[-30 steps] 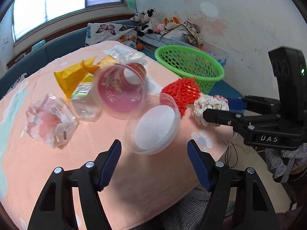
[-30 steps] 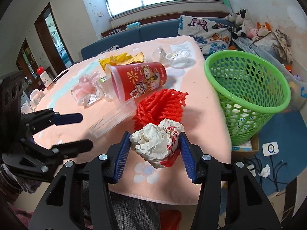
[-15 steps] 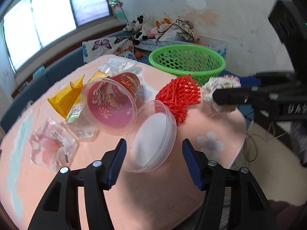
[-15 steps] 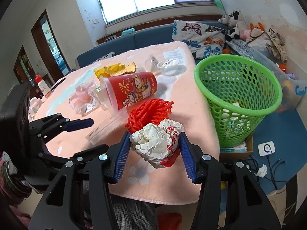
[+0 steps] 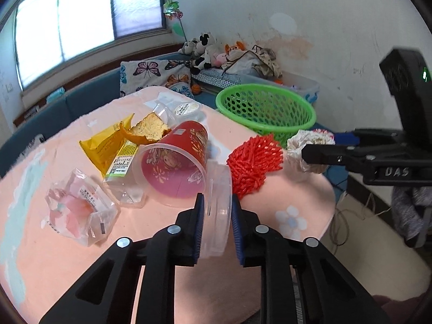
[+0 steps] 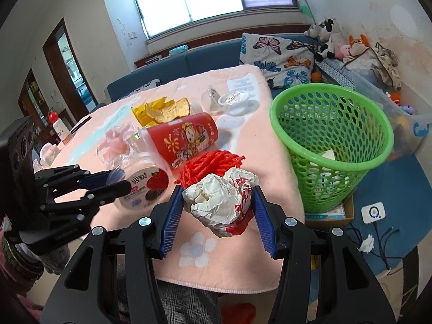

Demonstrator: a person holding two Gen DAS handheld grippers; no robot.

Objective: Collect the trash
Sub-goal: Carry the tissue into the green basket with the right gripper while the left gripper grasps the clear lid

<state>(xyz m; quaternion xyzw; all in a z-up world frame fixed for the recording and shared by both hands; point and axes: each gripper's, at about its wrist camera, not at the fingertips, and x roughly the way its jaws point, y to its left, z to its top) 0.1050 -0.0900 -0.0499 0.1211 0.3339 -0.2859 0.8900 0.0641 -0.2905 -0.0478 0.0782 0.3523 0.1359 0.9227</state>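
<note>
The left tongs [image 5: 216, 226] are closing on a shallow, round, clear plastic lid [image 5: 216, 210] turned on edge, its rim caught between the blue ribbed pads; from the right wrist its printed face with a strawberry shows. The right tongs [image 6: 217, 217] stay out of that and are clenched on a crumpled ball of white paper with red print [image 6: 220, 202], held over the near edge of the counter [image 6: 251, 145], which is covered with a pink cloth.

Lying on the cloth are a tipped red plastic cup with cartoon figures [image 6: 181, 140], its mouth towards the left tongs, a red foam fruit net [image 6: 213, 166] just beside the paper ball, a torn yellow snack bag [image 5: 108, 141], a crinkled clear wrapper with pink inside [image 5: 78, 208] and a small white-lidded tub [image 6: 233, 98] at the far end.

A green perforated plastic basket [image 6: 332, 145] stands on the floor beside the counter, to the right of the right tongs, with a few scraps in its bottom.
</note>
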